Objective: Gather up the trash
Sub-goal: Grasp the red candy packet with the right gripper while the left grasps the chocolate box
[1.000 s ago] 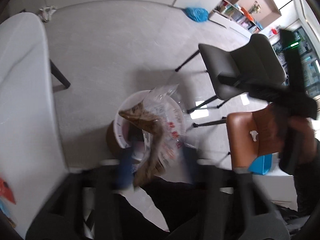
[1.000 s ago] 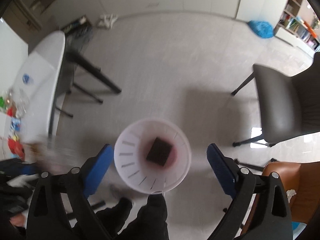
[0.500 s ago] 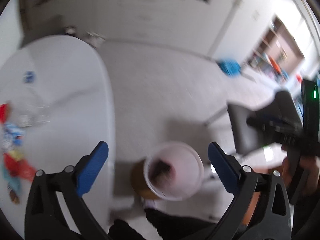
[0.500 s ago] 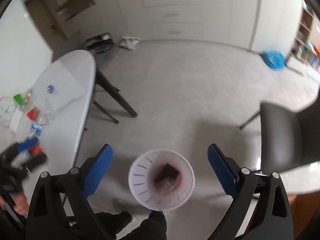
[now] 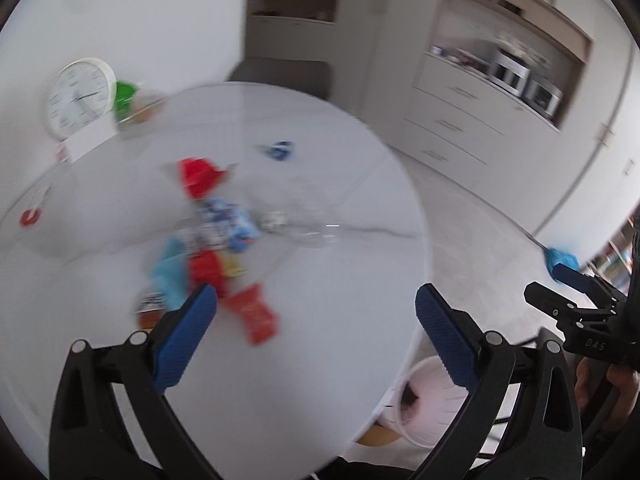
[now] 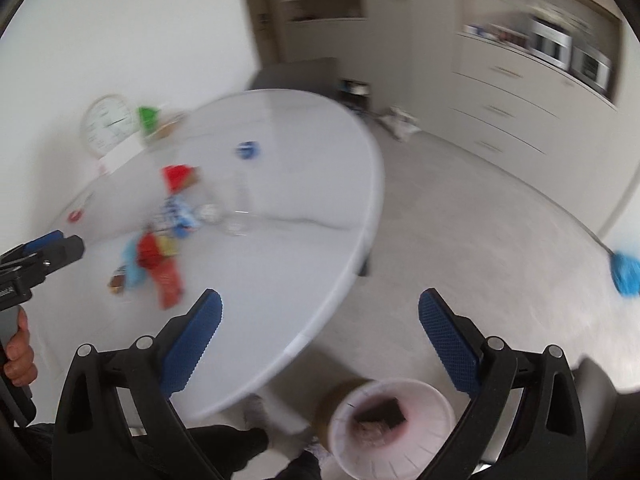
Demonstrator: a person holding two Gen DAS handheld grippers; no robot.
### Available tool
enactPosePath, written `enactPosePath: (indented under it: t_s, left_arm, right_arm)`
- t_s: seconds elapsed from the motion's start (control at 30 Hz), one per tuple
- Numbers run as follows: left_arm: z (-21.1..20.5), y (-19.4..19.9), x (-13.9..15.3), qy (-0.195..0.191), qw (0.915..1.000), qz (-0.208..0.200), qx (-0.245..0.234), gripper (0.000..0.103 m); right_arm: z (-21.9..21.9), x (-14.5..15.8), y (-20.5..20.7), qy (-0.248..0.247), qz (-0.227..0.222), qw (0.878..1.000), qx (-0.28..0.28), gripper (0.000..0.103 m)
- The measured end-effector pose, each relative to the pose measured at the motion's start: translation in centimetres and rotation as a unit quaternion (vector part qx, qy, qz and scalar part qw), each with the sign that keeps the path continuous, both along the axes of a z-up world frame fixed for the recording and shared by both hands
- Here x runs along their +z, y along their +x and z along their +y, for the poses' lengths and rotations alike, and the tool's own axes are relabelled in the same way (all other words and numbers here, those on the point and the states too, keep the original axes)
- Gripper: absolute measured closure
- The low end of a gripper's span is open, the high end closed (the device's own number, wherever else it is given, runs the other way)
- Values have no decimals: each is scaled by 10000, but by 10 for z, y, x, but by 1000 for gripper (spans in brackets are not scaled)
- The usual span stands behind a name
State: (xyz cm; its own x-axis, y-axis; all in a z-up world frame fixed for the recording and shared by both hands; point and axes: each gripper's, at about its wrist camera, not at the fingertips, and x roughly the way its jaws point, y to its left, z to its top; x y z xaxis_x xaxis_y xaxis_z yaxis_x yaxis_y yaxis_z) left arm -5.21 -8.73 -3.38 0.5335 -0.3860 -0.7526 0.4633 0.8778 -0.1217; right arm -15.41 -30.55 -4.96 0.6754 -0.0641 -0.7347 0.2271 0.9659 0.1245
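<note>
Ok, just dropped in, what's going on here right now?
A person is clearing litter off a white round table with a hand-held gripper in each hand. Both the left gripper and the right gripper are open and hold nothing. A pile of wrappers lies on the table in front of the left gripper. The white trash bin stands on the floor beside the table, below the right gripper, with some trash already in it.

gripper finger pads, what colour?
Blue, textured pads on black fingers; clearest in the right wrist view.
</note>
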Motion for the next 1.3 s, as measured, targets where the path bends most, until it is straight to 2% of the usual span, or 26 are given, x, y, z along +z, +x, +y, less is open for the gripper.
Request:
enactPosePath:
  t_s: [0.2, 0.37, 0.57, 0.63, 0.77, 0.83, 0.9, 1.13, 1.23, 1.3]
  left_arm:
    - [81, 36, -19, 224, 9981, 123, 568, 8]
    - [124, 60, -43, 386, 9962, 310, 722, 8]
    - [154, 79, -81, 372, 9932, 743, 813, 8]
    - [159, 87, -94, 389, 9925, 853, 786, 8]
    - [164, 101, -119, 432, 9905, 1101, 702, 8]
    - [164, 109, -134, 459, 9884, 1285, 665, 10]
    - [163, 117, -148, 467, 9865, 1448, 608, 14]
    - [152, 139, -184, 613, 9814, 1748, 500, 26]
    - [146, 141, -192, 634, 9796, 1861, 419, 38]
    - [143, 140, -193, 703, 9813, 1751, 386, 45]
  right_arm:
    - [81, -31, 79, 71, 227, 9956, 903, 5]
    - [139, -72, 122, -123, 541, 9878, 1455, 5]
    - [176, -127, 164, -306, 1242, 9763, 1744, 21]
    - [179, -140, 172, -257, 1439, 9740, 1730, 32]
    - [181, -160, 183, -126, 1751, 9706, 1647, 46]
    - [182, -163, 185, -177, 1819, 9698, 1614, 64]
    - [180, -160, 183, -152, 1825, 9707, 1554, 69]
    - [165, -141, 175, 47, 1761, 9749, 1360, 71]
    - [158, -128, 168, 99, 1682, 9772, 1292, 71]
    - [152, -120, 164, 155, 1625, 9790, 1224, 71]
